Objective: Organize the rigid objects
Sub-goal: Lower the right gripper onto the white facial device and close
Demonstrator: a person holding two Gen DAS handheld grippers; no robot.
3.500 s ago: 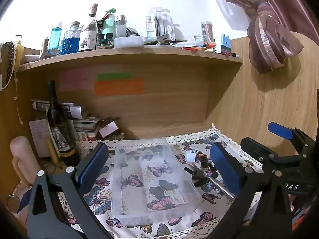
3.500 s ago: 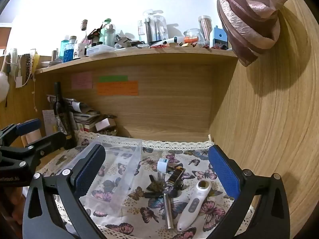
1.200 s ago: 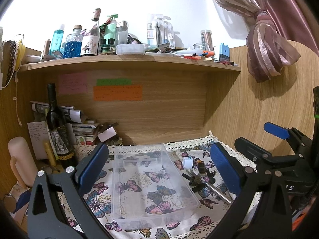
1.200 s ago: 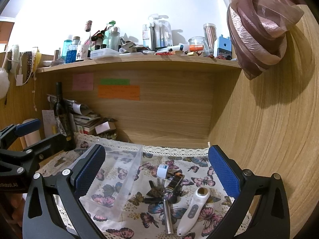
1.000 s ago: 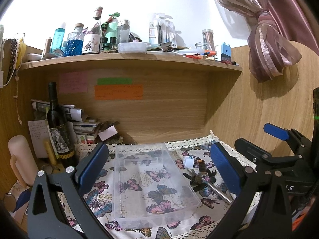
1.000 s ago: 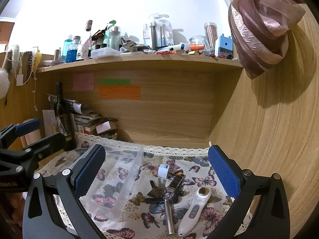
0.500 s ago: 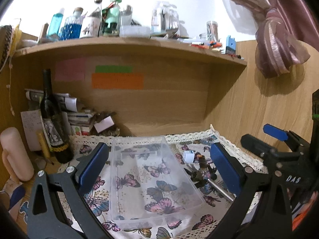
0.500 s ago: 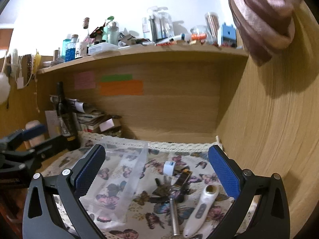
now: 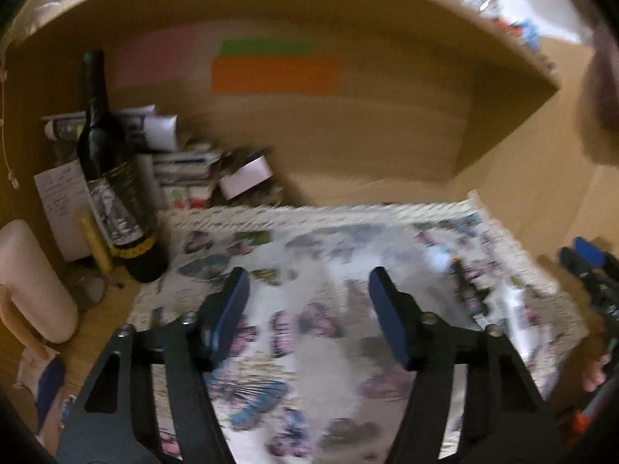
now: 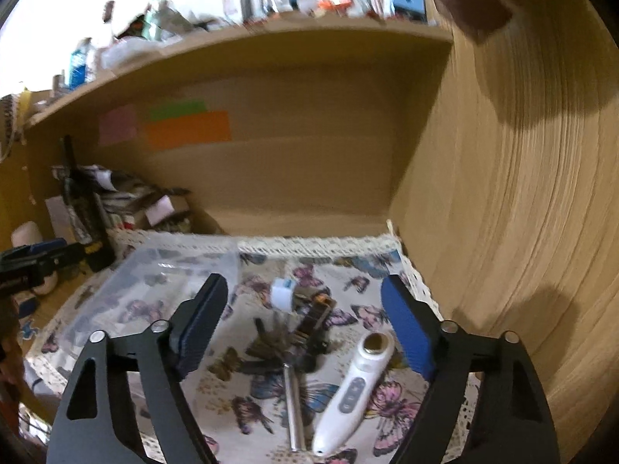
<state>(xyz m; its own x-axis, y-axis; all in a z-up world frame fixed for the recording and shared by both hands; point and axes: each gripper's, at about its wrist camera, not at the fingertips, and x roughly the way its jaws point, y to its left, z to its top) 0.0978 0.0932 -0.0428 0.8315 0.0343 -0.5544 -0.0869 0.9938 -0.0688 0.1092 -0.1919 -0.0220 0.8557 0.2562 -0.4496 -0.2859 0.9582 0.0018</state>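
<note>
A clear plastic tray (image 10: 154, 286) lies on the butterfly cloth (image 10: 348, 270) at the left in the right wrist view; in the blurred left wrist view it lies under my left gripper (image 9: 309, 301). Right of the tray lie a white cube (image 10: 282, 294), a bunch of keys (image 10: 271, 344), a dark lighter (image 10: 315, 317), a metal rod (image 10: 292, 406) and a white handheld device (image 10: 356, 382). My right gripper (image 10: 305, 328) is open above these items, holding nothing. My left gripper is open and empty.
A dark wine bottle (image 9: 112, 170), stacked papers and boxes (image 9: 185, 162) and a pale pink cylinder (image 9: 31, 278) stand at the back left. A wooden shelf (image 10: 271, 38) with bottles runs overhead. A wooden side wall (image 10: 522, 193) closes the right.
Both grippers have dropped lower and forward toward the cloth, and the views are motion-blurred. Both pairs of jaws stand closer together than half a second ago. Nothing on the cloth has moved.
</note>
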